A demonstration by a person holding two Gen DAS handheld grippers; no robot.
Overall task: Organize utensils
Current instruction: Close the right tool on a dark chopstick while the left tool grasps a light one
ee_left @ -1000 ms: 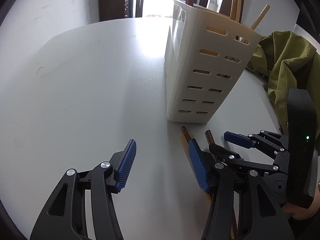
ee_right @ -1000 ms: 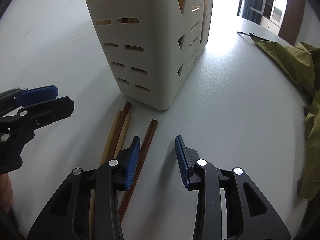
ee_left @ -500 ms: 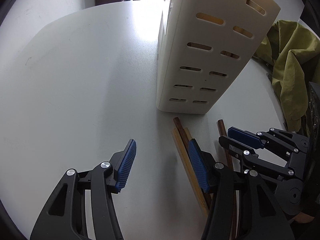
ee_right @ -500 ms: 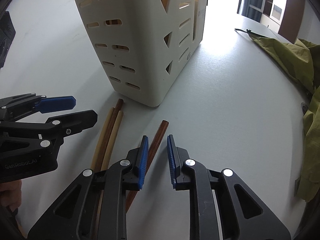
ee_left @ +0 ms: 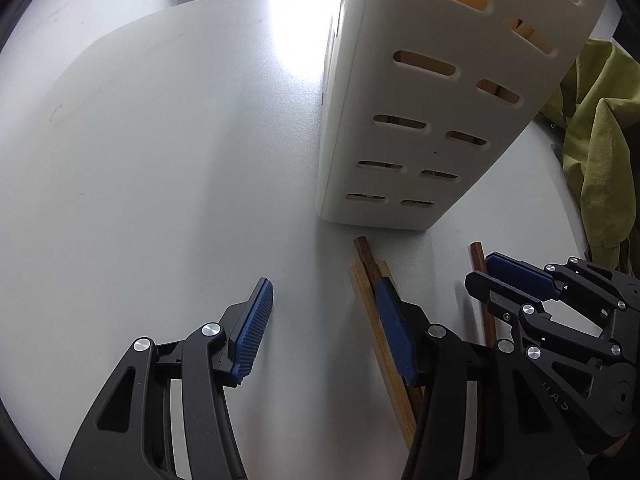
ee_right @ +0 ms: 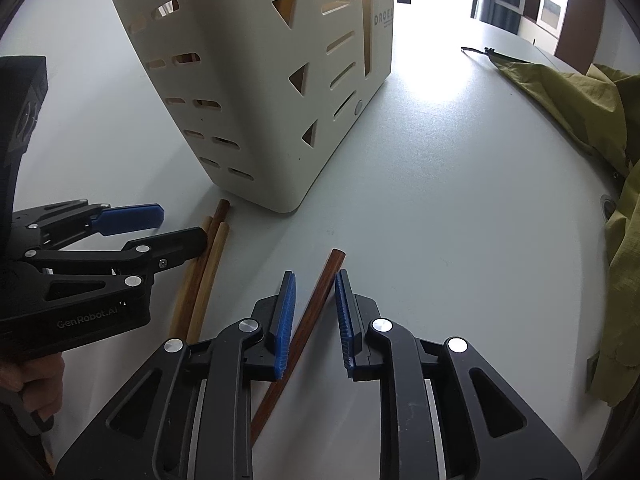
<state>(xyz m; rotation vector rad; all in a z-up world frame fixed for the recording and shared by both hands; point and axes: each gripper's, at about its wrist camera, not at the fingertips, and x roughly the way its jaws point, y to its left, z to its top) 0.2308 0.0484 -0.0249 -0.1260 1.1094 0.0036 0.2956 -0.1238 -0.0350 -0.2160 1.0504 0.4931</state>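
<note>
A cream slotted utensil holder (ee_left: 432, 92) (ee_right: 256, 92) stands on the white table, with sticks inside. Several wooden chopsticks lie in front of it: a bundle of light and dark ones (ee_left: 376, 300) (ee_right: 204, 264) and a single dark brown chopstick (ee_right: 312, 320) (ee_left: 478, 256). My right gripper (ee_right: 314, 316) is open narrowly, its blue pads on either side of the single dark chopstick, with gaps showing. My left gripper (ee_left: 324, 328) is open and empty, its right finger over the bundle. Each gripper shows in the other's view: the right (ee_left: 516, 280), the left (ee_right: 160, 228).
An olive-green cloth (ee_left: 600, 152) (ee_right: 592, 112) lies bunched on the table's right side. The table's far edge (ee_left: 200, 4) curves at the back, with dark furniture and a bright window beyond.
My right gripper has moved over the single dark chopstick and its jaws have narrowed around it. My left gripper has moved closer to the holder and the bundle.
</note>
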